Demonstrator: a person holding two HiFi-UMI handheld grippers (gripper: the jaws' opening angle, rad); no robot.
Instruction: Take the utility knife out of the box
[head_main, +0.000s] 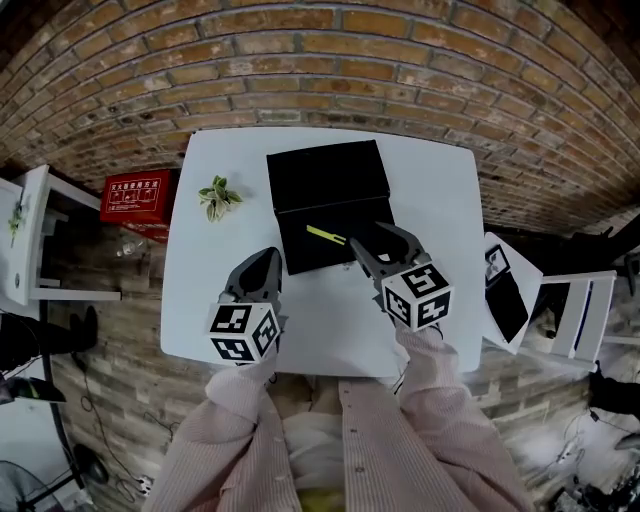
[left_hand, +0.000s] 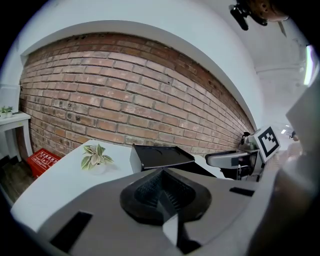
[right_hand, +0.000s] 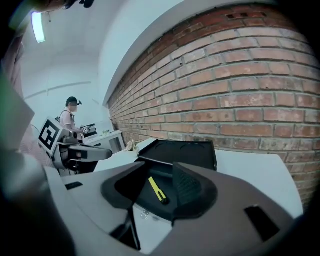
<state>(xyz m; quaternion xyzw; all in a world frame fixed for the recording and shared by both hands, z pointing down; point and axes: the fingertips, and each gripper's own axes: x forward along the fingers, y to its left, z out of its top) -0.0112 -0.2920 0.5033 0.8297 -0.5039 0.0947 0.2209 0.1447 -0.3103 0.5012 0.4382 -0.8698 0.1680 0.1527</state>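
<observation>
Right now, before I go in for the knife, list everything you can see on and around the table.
table: one, white, centre
box: one, black, lid open, table's far middle
utility knife: one, yellow, inside the box
plant: one, green-white, table's far left
crate: one, red, floor left of table
brick wall: one, red-brown, behind table
side table: one, white, far left
left gripper: one, grey, jaws together, empty, near table edge
right gripper: one, grey, jaws apart, at the box, knife ahead

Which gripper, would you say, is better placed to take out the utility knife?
Likely right: right gripper is open at the box, utility knife ahead between its jaws; left gripper is shut.
</observation>
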